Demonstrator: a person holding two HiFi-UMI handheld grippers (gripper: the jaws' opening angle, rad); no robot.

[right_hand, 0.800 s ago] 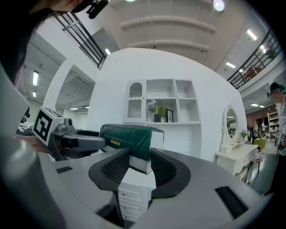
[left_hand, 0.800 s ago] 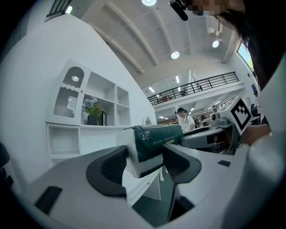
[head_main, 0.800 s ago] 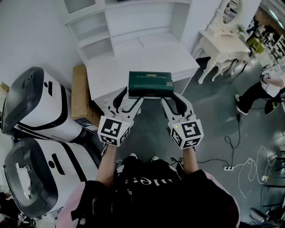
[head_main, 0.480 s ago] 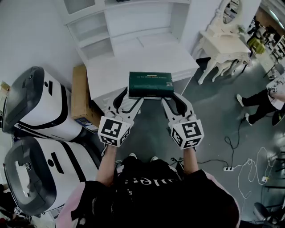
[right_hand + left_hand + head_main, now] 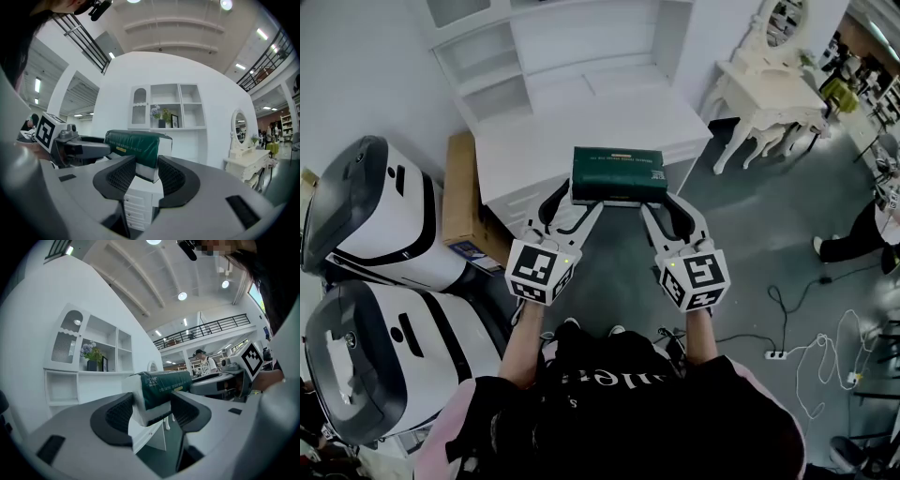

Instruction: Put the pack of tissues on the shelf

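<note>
A dark green pack of tissues (image 5: 619,174) with white ends hangs over the front edge of the white desk (image 5: 581,122). My left gripper (image 5: 573,202) is shut on its left end and my right gripper (image 5: 660,203) on its right end. In the left gripper view the pack (image 5: 165,385) sits between the black pads (image 5: 119,416) of the left gripper (image 5: 151,412). In the right gripper view the pack (image 5: 133,143) is pinched in the right gripper (image 5: 146,176). The white shelf unit (image 5: 499,97) stands at the back of the desk, also seen as open cubbies (image 5: 166,112).
Two large white-and-grey machines (image 5: 367,217) stand at the left, with a cardboard box (image 5: 465,201) beside the desk. A white dressing table (image 5: 769,92) is at the right. Cables and a power strip (image 5: 814,349) lie on the grey floor. A person (image 5: 874,225) is at the right edge.
Pack and both grippers keep almost the same place in the view. The desk has shifted slightly left in the frame. The person at the far right has moved toward the picture's edge.
</note>
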